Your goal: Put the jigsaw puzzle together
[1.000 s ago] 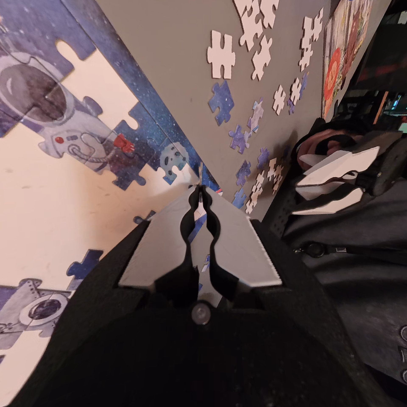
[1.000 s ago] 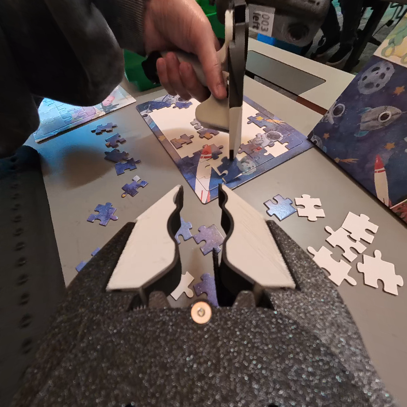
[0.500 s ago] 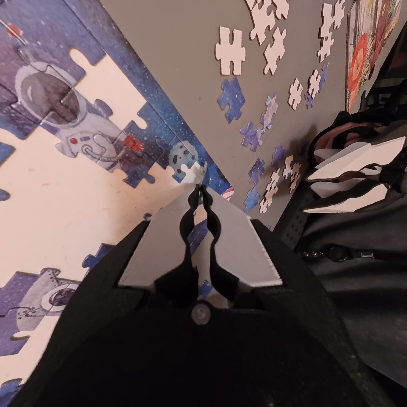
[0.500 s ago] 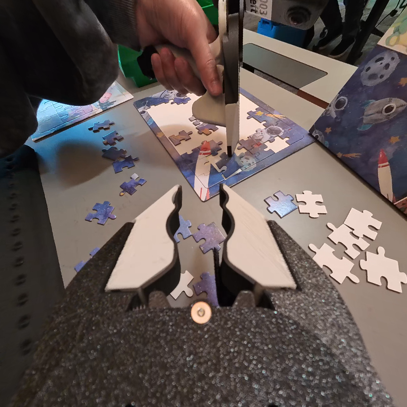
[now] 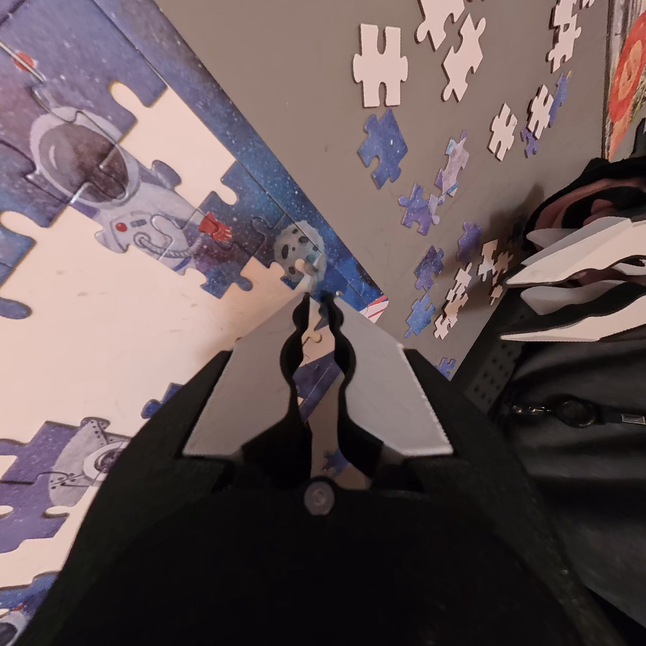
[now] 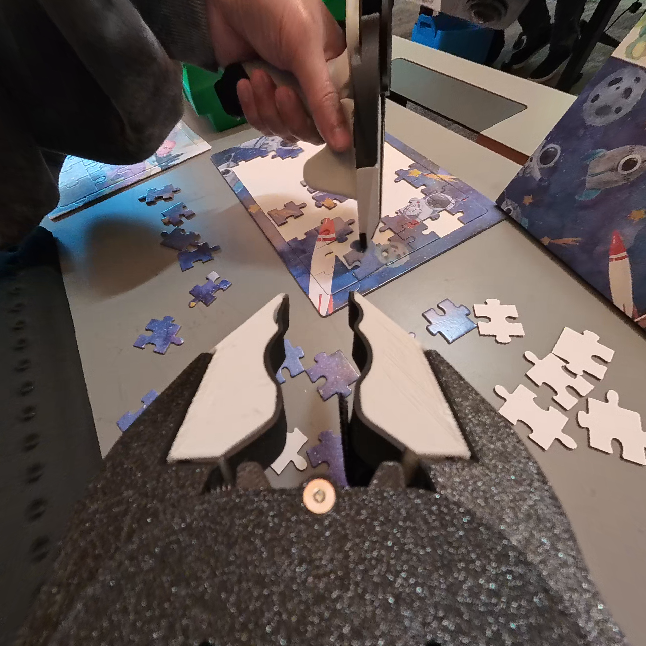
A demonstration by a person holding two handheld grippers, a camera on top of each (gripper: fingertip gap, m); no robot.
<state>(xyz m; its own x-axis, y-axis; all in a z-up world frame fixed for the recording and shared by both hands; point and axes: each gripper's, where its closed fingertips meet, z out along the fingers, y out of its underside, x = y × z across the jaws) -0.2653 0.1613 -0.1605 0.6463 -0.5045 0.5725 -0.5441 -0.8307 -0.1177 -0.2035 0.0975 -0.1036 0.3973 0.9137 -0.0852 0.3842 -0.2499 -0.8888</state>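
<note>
A grey matte table (image 6: 454, 279) carries the puzzle tray (image 6: 451, 241), a flat board with a blue starry border and a pale bare middle, standing square before the person so both arms reach it. Loose pieces (image 6: 159, 335) lie scattered left of it, blue side up; others (image 6: 559, 377) sit right, white backs showing, probably awaiting a flip.

The left gripper (image 6: 363, 244) points straight down on the tray's near edge, jaws pressed almost together. Its tips touch a piece (image 5: 300, 251) showing a cratered moon, likely pressing it home beside the astronaut; whether they pinch anything I cannot tell. The hand (image 6: 290, 80) grips the handle from above, which suits a downward push.

The right gripper (image 6: 318, 300) hovers over the table short of the tray, jaws spread and empty, seemingly waiting above more blue pieces. Its fingers (image 6: 237, 377) are smooth grey plastic with wavy dark inner pads, set in speckled foam.
</note>
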